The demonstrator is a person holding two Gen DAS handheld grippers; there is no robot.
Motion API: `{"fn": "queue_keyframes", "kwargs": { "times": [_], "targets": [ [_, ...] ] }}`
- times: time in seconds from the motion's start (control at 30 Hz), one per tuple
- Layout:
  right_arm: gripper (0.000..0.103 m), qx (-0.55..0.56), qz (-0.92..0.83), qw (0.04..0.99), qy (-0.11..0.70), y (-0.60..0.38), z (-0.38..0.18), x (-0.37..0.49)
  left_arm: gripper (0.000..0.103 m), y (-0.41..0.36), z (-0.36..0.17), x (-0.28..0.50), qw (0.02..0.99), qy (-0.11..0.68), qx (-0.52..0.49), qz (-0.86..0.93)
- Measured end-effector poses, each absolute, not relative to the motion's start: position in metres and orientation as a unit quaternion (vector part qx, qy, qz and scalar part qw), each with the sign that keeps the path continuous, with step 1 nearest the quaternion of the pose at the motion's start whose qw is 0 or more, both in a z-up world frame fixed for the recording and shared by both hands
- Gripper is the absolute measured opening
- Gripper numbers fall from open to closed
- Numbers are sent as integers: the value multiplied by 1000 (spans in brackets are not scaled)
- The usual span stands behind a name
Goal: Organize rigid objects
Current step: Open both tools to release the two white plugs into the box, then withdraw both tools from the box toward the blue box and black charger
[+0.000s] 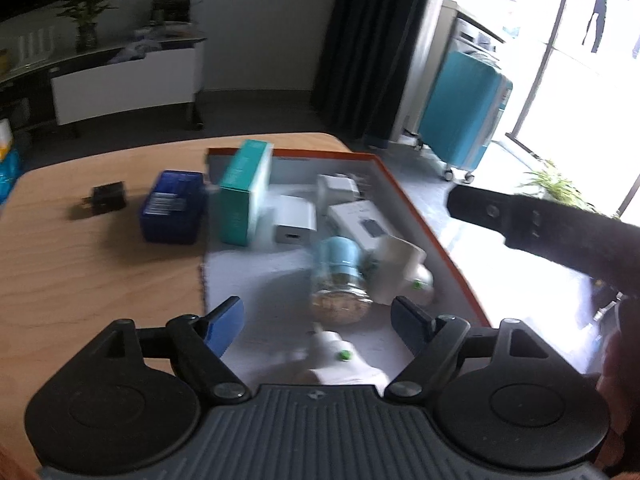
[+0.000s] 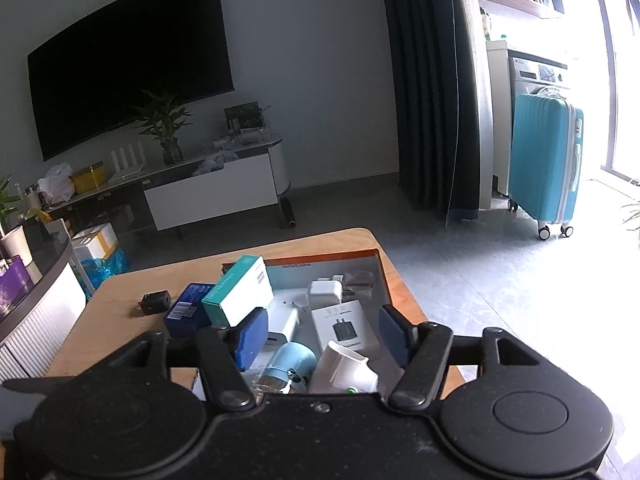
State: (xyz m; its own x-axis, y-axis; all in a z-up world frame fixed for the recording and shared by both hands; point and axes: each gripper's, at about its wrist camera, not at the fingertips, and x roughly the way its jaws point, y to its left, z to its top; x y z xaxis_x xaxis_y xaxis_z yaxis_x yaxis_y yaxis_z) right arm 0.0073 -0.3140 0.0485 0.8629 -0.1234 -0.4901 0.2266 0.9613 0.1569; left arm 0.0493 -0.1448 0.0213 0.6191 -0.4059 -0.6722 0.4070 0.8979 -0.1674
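Note:
An orange-rimmed shallow box [image 1: 404,196] [image 2: 380,264] lies on the wooden table [image 1: 80,272] [image 2: 116,308]. In it lie a glass jar with a blue lid [image 1: 340,276] [image 2: 286,364], white chargers [image 1: 294,220] [image 2: 326,290], a white carton [image 1: 360,220] [image 2: 344,326] and a white cup [image 1: 400,268] [image 2: 344,368]. A teal box [image 1: 240,196] [image 2: 240,292] stands at its left edge. A blue box [image 1: 172,208] [image 2: 186,312] and a black adapter [image 1: 106,198] [image 2: 154,302] lie on the table. My left gripper [image 1: 320,320] is open and empty above the box. My right gripper [image 2: 320,336] is open and empty.
A blue suitcase [image 1: 464,116] [image 2: 546,164] stands on the floor at the right by a dark curtain [image 2: 424,80]. A TV stand [image 2: 208,184] with a plant is behind the table. The other gripper [image 1: 540,228] crosses the right of the left wrist view.

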Motion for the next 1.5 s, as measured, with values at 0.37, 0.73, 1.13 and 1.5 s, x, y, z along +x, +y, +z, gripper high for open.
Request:
{"fn": "queue_keyframes", "kwargs": {
  "times": [0.37,0.73,1.13,1.5],
  "targets": [
    [83,85,-63,960,257,-287,48,19,93,-106,32,57,915,369,-11,-163],
    [85,72,-22,960,270,-254,47,35,95,-65,33,65,921,370,-32,-119],
    [85,66,24,955,289,-217,41,56,95,-22,34,74,924,370,-60,-75],
    [85,56,45,952,298,-194,39,73,95,2,35,83,925,369,-70,-54]
  ]
}}
